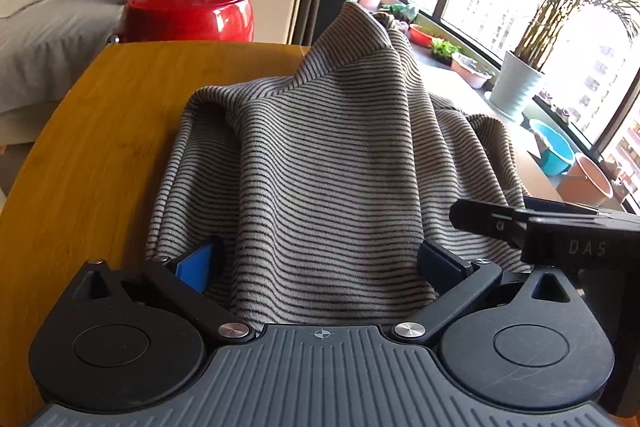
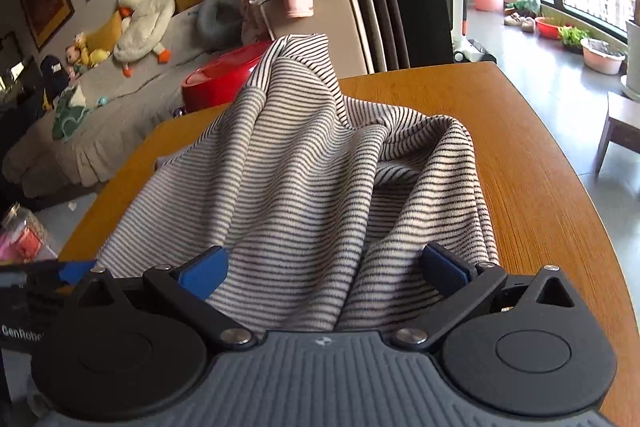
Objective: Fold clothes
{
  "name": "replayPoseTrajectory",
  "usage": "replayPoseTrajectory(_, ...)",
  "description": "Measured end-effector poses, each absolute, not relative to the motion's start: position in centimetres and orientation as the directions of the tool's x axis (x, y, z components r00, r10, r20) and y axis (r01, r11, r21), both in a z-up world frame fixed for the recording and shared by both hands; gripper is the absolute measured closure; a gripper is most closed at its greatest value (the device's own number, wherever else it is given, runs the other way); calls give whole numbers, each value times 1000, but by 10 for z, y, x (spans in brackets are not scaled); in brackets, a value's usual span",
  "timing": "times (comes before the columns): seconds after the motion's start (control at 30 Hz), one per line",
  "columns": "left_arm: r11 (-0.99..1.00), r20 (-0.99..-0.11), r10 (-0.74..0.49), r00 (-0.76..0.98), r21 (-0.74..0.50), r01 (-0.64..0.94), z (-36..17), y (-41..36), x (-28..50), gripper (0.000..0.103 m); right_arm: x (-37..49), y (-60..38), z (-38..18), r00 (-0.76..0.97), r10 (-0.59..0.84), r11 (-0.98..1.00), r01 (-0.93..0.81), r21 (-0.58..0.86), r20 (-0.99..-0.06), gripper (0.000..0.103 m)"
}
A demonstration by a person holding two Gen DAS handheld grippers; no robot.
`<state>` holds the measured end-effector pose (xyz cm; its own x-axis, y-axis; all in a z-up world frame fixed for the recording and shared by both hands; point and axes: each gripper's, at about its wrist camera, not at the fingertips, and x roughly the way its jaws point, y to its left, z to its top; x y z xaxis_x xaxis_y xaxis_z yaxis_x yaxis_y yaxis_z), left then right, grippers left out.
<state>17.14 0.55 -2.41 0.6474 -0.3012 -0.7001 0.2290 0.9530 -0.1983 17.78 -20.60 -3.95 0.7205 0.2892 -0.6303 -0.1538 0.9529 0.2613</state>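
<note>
Striped garment [image 1: 320, 163] heaped on wooden table [image 1: 100, 131], both grippers spread wide.

Left gripper [image 1: 320, 267] released, blue pads apart w/ cloth draped between them; right gripper [image 2: 324, 271] likewise released, fabric bunched between its pads. Readable text: "DAS" on the black body at right edge of left view, "GenRob…" (cut off) at left edge of right view. Red tub [image 1: 192, 13] behind table.

The garment [image 1: 320, 167] is beige-grey with thin dark horizontal stripes. The bench [image 1: 100, 147] is honey-orange wood grain. Each gripper [image 1: 320, 263] [image 2: 324, 267] is black with blue pads [image 1: 196, 265]. The tub [image 1: 192, 13] is glossy red.
</note>
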Motion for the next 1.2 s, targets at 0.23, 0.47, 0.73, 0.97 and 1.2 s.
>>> replayPoseTrajectory(0.23,944,-710,-312,631,-158,289,-25,2,120,0,131,-234,-33,666,397,912,-209,354,-632,0)
replayPoseTrajectory(0.47,924,-708,-336,621,-121,362,-27,0,66,0,73,-243,-33,641,422,906,-272,324,-642,0)
replayPoseTrajectory(0.73,925,-696,-363,619,-191,328,-24,10,70,0,58,-243,-32,670,414,907,-240,348,-617,0)
replayPoseTrajectory(0.97,926,-650,-376,660,-254,278,-2,22,99,1,84,-240,-7,766,339,938,-228,262,-547,21)
replayPoseTrajectory(1.2,926,-674,-378,635,-291,241,-13,19,141,16,143,-223,-25,742,280,960,-198,200,-609,42)
